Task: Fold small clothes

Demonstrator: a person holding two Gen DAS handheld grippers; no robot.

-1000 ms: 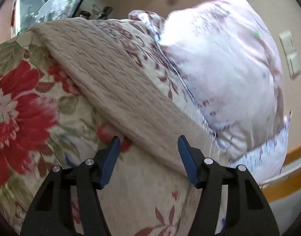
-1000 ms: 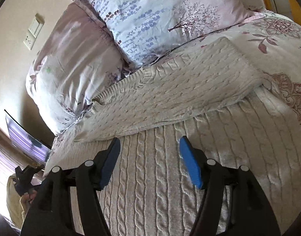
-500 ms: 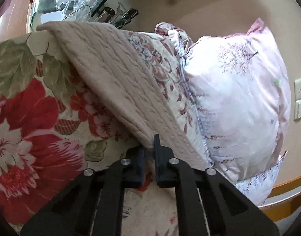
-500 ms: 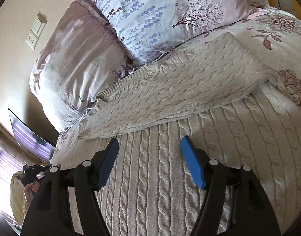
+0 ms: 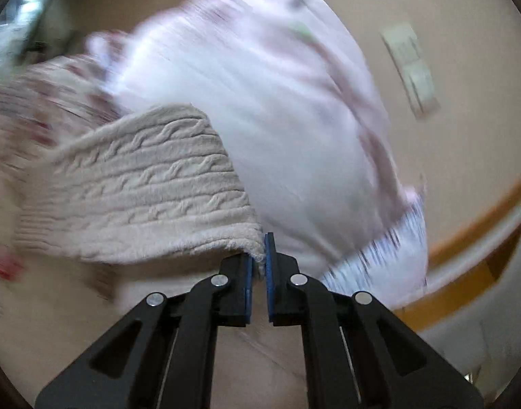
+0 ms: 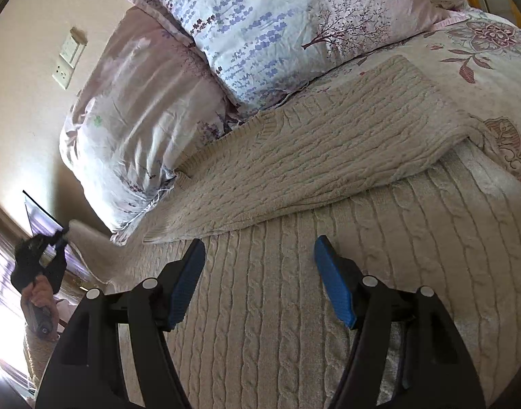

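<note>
Left wrist cam: left gripper (image 5: 258, 266) is clamped tight on a corner of the cream cable-knit sweater (image 5: 148, 184), lifting it in front of a blurry pink pillow (image 5: 277, 102). Right wrist cam: right gripper (image 6: 260, 279) sits wide open, holding nothing, over the sweater spread on the bed (image 6: 492, 54), one part folded across.

A: What do my grippers look like?
B: I see the left gripper (image 5: 259, 266) and right gripper (image 6: 260, 283): black angular plastic arms with cutout slots, round silver screws at the joints, ribbed blue pads (image 6: 187, 283) lining the fingers.
</note>
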